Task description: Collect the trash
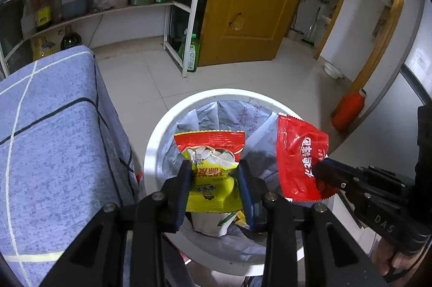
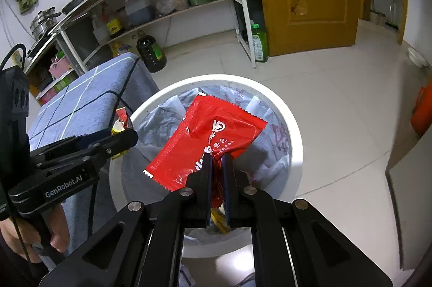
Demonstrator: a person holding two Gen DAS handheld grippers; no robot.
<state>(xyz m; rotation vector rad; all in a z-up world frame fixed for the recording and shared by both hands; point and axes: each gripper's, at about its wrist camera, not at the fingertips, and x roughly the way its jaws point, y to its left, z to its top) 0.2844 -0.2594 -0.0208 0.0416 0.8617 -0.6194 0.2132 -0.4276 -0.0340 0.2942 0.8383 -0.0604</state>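
Now my left tool (image 1: pixel 213 173) grips the yellow-and-red crinkled plastic seed packet (image 1: pixel 213 165) and my right tool (image 2: pixel 217 165) pinches the flat red foil sauce sachet (image 2: pixel 208 135), both hanging directly over the white round plastic-lined trash bin (image 1: pixel 154 149), so each only needs dropping straight down.

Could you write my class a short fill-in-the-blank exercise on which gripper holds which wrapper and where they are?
1. The left gripper holds a ____ snack packet with a red top.
2. The right gripper is shut on a flat ____ sachet.
3. Both wrappers hang over the white-rimmed ____.
4. The blue checked cloth lies to the ____ of it in both views.

Missing words: yellow; red; trash bin; left
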